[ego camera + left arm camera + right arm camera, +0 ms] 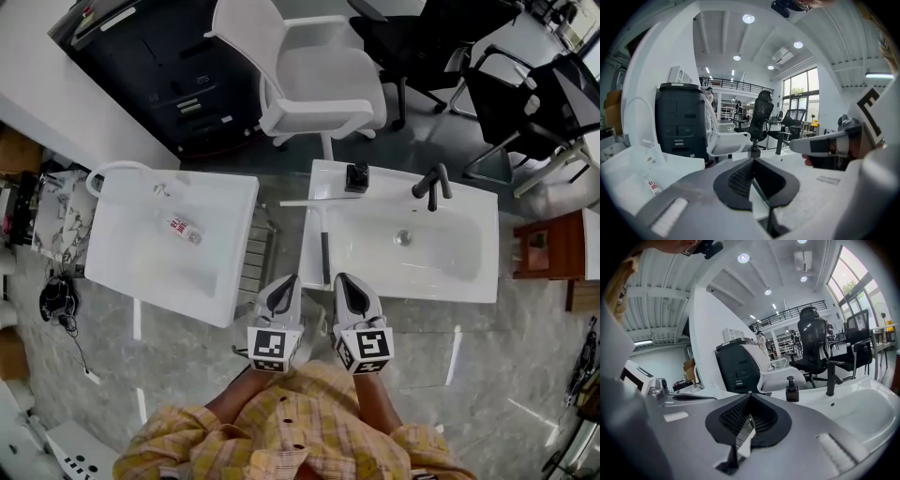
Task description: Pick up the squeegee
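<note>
Squeegee lies along L rim of white sink, dark handle toward grippers; untouched.
Head view: L gripper & R gripper side by side, just short of handle end.
L gripper view: jaws pressed together, empty.
R gripper view: jaws likewise together, empty; soap bottle beyond.
Est: spread R jaws first, straddle handle mid-length, then close.

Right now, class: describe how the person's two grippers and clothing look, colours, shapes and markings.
The left gripper and right gripper are white tapering shells with black ribbed pads inside. Each carries a cube with black-and-white square markers. The person wears a yellow plaid shirt.
</note>
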`<state>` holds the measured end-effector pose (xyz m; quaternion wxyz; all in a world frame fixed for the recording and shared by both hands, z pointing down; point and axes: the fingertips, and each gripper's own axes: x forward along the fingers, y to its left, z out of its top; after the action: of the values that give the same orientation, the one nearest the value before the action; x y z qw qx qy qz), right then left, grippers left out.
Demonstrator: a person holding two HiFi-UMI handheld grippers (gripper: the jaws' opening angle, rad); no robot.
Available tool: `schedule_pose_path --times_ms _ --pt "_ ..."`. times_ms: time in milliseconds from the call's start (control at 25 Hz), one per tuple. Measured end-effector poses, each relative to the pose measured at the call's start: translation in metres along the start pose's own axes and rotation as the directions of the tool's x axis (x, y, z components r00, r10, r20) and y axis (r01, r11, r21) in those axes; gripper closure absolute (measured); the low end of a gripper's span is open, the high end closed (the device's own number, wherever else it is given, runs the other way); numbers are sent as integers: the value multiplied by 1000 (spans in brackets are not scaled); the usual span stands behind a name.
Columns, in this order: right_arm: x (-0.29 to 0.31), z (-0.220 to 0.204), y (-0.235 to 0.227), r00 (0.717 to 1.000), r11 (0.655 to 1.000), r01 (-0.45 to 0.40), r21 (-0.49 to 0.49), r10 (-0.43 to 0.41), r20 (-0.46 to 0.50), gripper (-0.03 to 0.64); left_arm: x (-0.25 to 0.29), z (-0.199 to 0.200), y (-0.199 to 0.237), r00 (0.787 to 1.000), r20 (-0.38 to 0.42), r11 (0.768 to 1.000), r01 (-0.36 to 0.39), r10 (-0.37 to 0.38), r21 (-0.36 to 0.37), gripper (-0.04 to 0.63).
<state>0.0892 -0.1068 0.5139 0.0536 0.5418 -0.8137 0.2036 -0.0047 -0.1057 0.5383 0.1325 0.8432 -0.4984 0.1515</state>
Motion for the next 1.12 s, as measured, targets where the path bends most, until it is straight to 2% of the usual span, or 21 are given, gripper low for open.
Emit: schedule_pose_path --times_ms 480,1120 --pt "55 -29 -30 994 999 40 -22 -43 -105 617 37 -22 20 998 -62 1000 -5 4 -21 595" --pt "129 -58 -45 981 998 62 -27 -66 -185 615 59 -41 43 994 -107 999 -13 8 -52 595"
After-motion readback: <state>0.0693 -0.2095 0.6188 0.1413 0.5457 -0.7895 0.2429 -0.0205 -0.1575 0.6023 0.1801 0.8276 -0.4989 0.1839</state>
